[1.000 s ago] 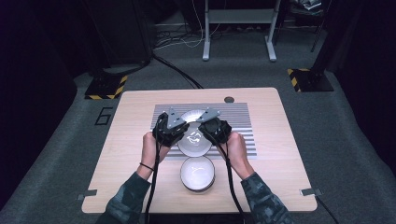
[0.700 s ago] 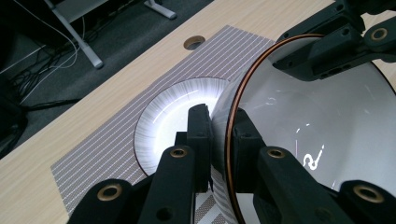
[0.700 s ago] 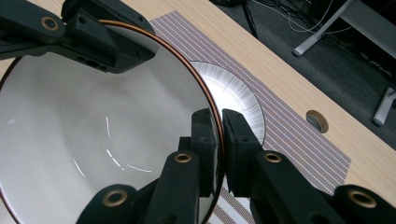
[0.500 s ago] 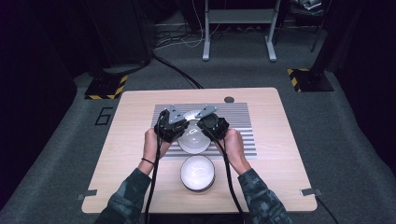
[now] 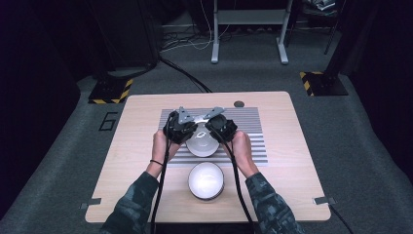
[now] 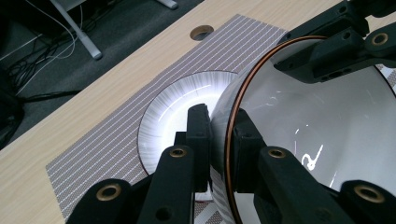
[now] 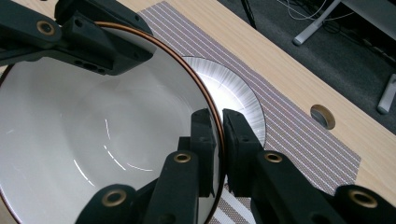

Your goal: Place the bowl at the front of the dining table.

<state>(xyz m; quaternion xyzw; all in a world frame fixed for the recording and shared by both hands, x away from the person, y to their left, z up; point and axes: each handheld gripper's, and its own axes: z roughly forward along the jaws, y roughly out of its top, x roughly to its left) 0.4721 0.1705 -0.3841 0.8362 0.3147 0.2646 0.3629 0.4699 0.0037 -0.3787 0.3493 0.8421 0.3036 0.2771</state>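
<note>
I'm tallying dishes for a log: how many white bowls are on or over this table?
2. One white copper-rimmed bowl is gripped over the striped mat by the left gripper and right gripper; one white bowl sits nearer the person.

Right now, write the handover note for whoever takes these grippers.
Left gripper: shut on the rim of the upper bowl.
Right gripper: shut on that bowl's opposite rim.
The upper bowl is held over the white plate on the striped mat.
A second bowl sits on the table, nearer the person.
Done: bowl gripped on both sides. Left: probably setting it down and releasing.
</note>
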